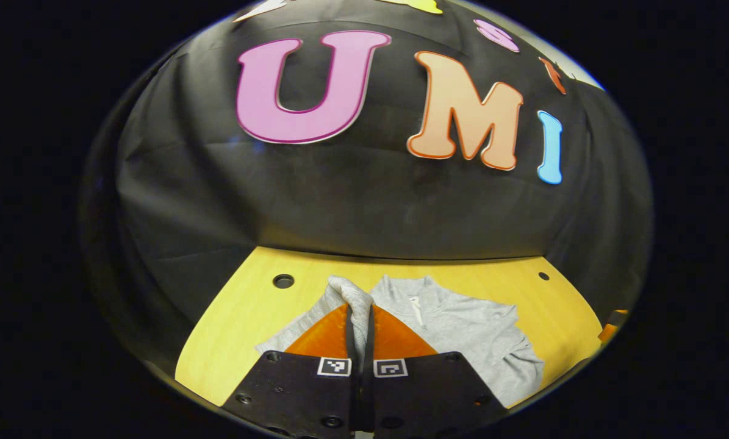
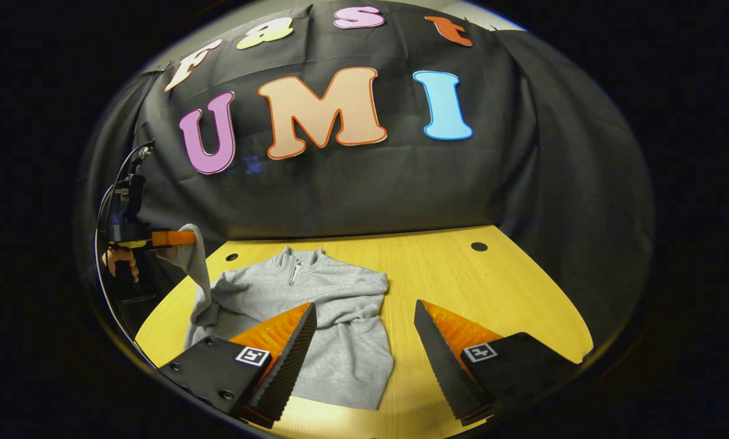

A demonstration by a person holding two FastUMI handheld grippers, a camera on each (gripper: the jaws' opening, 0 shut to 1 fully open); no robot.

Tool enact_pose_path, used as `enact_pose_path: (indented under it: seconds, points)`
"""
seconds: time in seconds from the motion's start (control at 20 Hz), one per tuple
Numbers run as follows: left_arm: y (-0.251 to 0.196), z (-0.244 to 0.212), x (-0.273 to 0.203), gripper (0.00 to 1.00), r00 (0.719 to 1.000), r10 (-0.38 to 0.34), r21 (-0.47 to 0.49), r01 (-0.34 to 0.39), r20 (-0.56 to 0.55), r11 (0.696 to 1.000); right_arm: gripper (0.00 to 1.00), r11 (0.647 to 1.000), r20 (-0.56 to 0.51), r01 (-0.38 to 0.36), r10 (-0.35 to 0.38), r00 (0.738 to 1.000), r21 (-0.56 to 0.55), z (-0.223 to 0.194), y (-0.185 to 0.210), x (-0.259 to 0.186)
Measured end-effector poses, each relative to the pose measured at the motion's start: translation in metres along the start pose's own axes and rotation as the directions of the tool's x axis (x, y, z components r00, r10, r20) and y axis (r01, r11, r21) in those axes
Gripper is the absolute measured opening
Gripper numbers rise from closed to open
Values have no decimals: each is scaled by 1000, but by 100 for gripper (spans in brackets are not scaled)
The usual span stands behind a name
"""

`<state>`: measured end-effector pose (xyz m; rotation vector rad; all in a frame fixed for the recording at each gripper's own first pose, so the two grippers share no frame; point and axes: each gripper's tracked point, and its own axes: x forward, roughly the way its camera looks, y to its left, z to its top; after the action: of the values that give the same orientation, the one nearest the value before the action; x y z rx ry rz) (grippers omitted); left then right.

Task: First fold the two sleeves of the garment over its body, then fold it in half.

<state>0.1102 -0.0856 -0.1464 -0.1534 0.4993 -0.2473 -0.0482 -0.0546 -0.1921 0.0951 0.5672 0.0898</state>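
- Left gripper view: the left gripper (image 1: 359, 323) has its orange fingers pressed together on a grey sleeve (image 1: 347, 294), lifted above the table.
- Right gripper view: the right gripper (image 2: 364, 341) is spread wide, empty, hovering low over the sweatshirt's hem.
- The grey sweatshirt (image 2: 333, 317) lies flat, collar toward the wall, its other sleeve already across the body.
- The yellow wooden table (image 2: 510, 286) has round holes (image 2: 479, 246) near its far edge.
- Black cloth (image 2: 364, 183) walls the booth behind.

Grey garment (image 2: 315, 305) (one sleeve (image 2: 192, 259) lifted)
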Motion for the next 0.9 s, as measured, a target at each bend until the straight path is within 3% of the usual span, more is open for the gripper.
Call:
enact_pose_path:
  seconds: [0.55,0.9]
  points:
    - [-121,-2,29,0,987,-157,50,158,-28,986,99,998,-14,63,-62,998,21,-6,-51,-14]
    - [-179,-26,44,0,973,-214,57,219,-88,974,96,996,-29,90,-89,996,26,-13,-83,-30]
